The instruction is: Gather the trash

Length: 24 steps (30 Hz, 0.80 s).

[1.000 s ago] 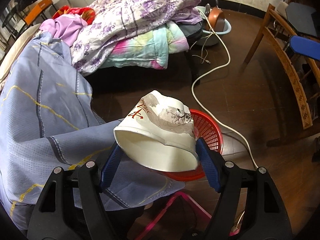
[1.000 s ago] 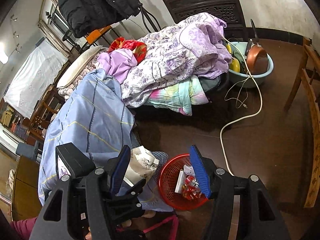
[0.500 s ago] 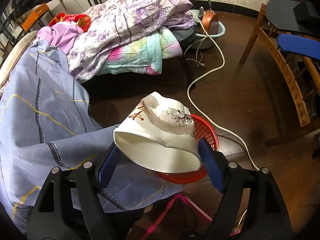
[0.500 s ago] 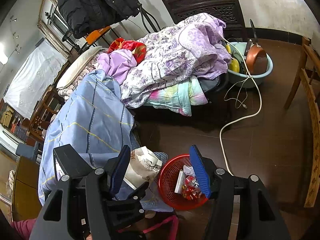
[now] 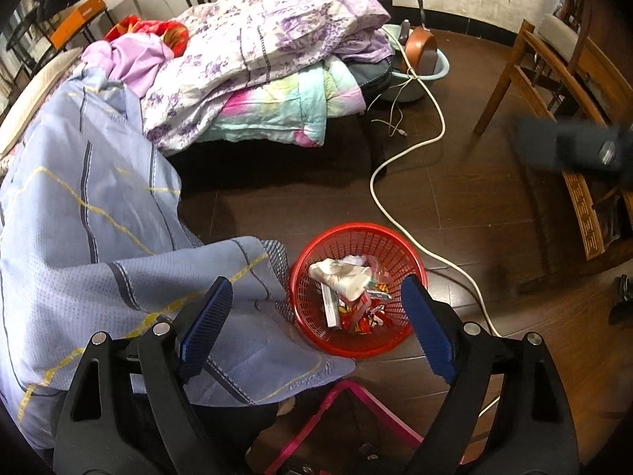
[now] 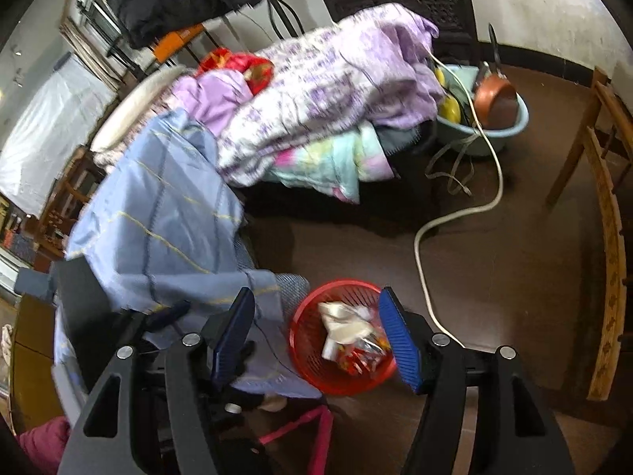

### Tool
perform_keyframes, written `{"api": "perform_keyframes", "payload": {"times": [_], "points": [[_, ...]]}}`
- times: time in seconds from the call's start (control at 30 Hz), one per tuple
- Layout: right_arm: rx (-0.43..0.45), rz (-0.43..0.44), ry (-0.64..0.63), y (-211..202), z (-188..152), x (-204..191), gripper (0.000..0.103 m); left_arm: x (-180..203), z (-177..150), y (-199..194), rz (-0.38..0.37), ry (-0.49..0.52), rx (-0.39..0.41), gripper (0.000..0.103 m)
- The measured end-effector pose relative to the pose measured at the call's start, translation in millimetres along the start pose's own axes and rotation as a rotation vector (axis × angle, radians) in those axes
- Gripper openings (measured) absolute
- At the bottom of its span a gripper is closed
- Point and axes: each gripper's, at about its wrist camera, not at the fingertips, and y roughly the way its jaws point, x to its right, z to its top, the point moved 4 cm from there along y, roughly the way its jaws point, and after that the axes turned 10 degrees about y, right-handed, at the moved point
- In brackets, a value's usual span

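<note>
White crumpled paper bowl (image 5: 343, 275) lies tilted in the red basket (image 5: 358, 237); both grippers' jaws stand apart, empty.

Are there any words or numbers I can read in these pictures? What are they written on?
None can be read for sure.
Yellow stitched writing on the corner of the light blue striped bedsheet: too small and tilted to read.
Print on the red snack wrappers in the red plastic mesh basket: too small and crumpled.
Marks on the crumpled white paper cup in that basket: not readable.
</note>
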Motion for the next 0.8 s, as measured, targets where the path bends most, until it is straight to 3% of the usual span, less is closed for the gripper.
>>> {"api": "perform_keyframes", "payload": {"times": [0.17,0.8], "points": [[-0.049,-0.021,0.033,15.0,-6.8,12.7,0.065,-4.0,-1.2,1.3,0.005,-0.015,-0.007,0.084],[-0.223,-0.184,-0.041,53.1,-54.9,27.0,0.075,-2.7,-4.4,5.4,0.025,-0.006,-0.026,0.084]]}}
